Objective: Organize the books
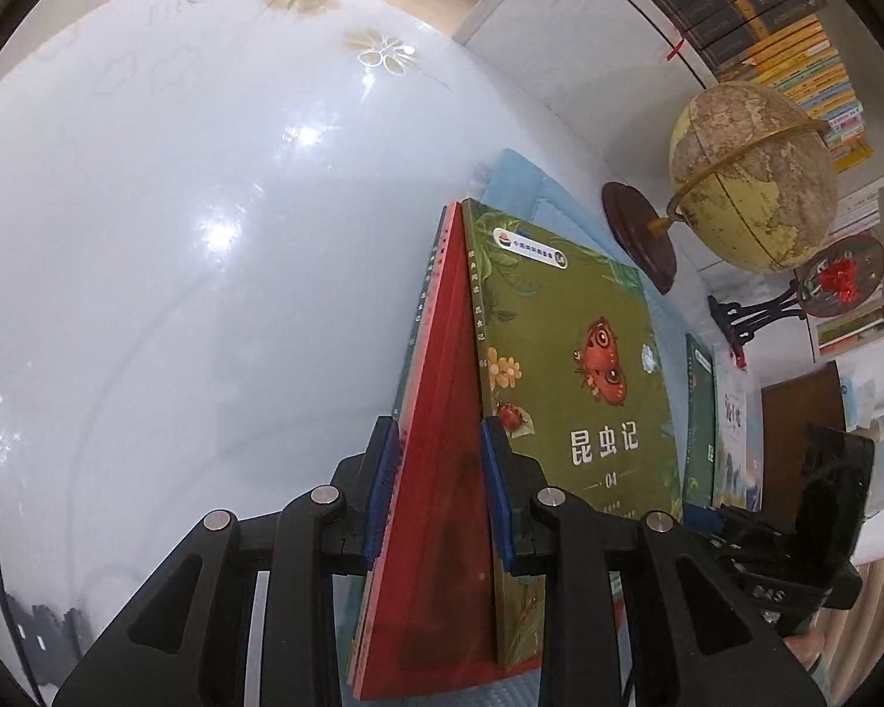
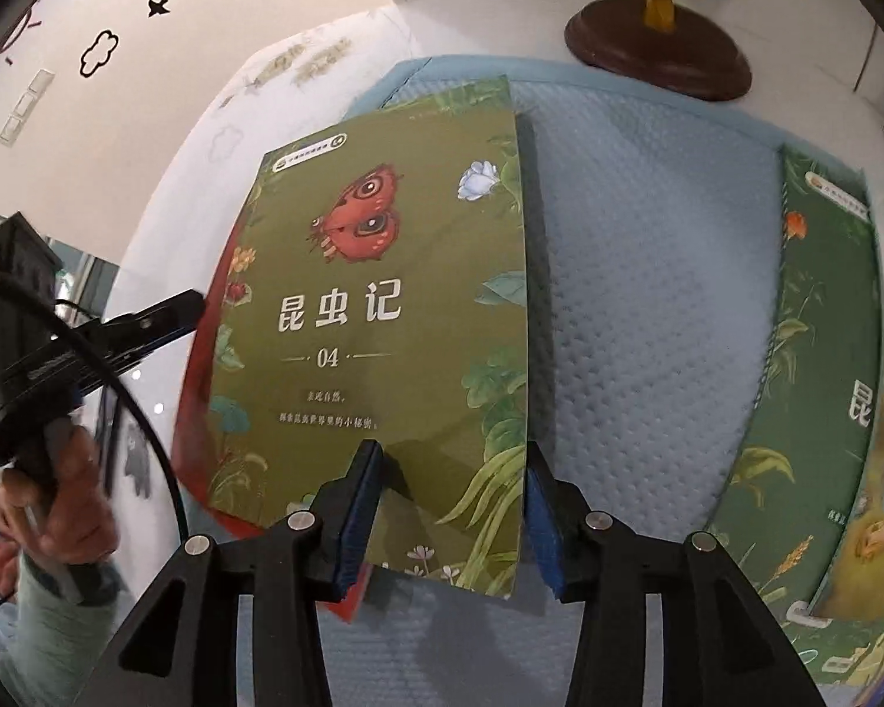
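Two books (image 1: 442,412) sit clamped in the left hand-held gripper (image 1: 439,495); the right hand-held gripper (image 2: 450,524) gapes unclamped.

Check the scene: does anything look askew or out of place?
Yes: the butterfly book sits skewed on the red book, whose edge shows beside it. Another green book lies apart across the blue mat.

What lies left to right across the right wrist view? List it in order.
The person's hand on the left gripper → red book → olive book with the butterfly cover → bare stretch of blue mat → dark green book at the right edge.
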A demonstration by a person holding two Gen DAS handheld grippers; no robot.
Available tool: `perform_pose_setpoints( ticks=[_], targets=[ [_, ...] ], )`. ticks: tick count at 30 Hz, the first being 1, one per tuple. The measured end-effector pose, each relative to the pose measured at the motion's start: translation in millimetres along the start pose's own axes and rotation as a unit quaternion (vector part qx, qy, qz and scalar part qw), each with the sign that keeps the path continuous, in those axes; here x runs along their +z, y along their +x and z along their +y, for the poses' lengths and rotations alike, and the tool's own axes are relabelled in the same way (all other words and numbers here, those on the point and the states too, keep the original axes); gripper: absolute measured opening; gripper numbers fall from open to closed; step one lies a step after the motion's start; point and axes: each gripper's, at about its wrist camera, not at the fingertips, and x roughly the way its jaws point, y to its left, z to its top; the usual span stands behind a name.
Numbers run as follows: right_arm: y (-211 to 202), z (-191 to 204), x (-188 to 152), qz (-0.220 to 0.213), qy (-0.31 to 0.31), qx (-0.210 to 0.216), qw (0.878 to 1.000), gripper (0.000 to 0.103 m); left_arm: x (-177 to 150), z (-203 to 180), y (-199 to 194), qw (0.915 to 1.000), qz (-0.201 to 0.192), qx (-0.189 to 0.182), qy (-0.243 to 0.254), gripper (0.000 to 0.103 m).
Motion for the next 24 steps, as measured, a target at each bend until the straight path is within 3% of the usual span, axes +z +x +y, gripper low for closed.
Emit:
perform_pose_setpoints(
  ticks=[2,6,9,12,16,20,24],
  targets=[
    [-4.3,6.1,-6.9,-0.002,-0.024,-0.007,1.0,0.045,0.0,3.1,-0.3,1.0,0.001,-0.006,-0.005,0.024],
    [-2.9,32.5,-36.0,0.053,-0.058,0.021,0.997,0.044,-2.4,2.4,-1.2,0.9999,0.009,-0.009,0.001,0.024],
    [-12.8,35.0,-44.0,0.072,-0.06,0.008,0.996,0.047,-4.8,4.7,-3.7,0.9997,0.021,-0.014,0.006,0.024],
    [-22.3,16.7,-22.0,0.036,-0.032,-0.032,0.998,0.053,-5.4,7.6,-1.5,0.9996,0.025,-0.016,0.005,0.024],
    [-9.8,9.8,20.0,0.007,0.009,-0.033,0.999,0.053,-4.7,4.3,-1.3,0.9998,0.018,-0.01,0.006,0.024],
    [9.0,18.3,43.6,0.021,0.035,-0.038,0.998,0.053,-5.7,3.9,-2.5,0.9997,0.021,-0.011,0.006,0.024],
    [21.1,43.4,51.1,0.035,0.0,-0.076,0.997,0.056,-7.4,5.0,-3.5,0.9997,0.018,-0.014,0.003,0.024]
  ],
)
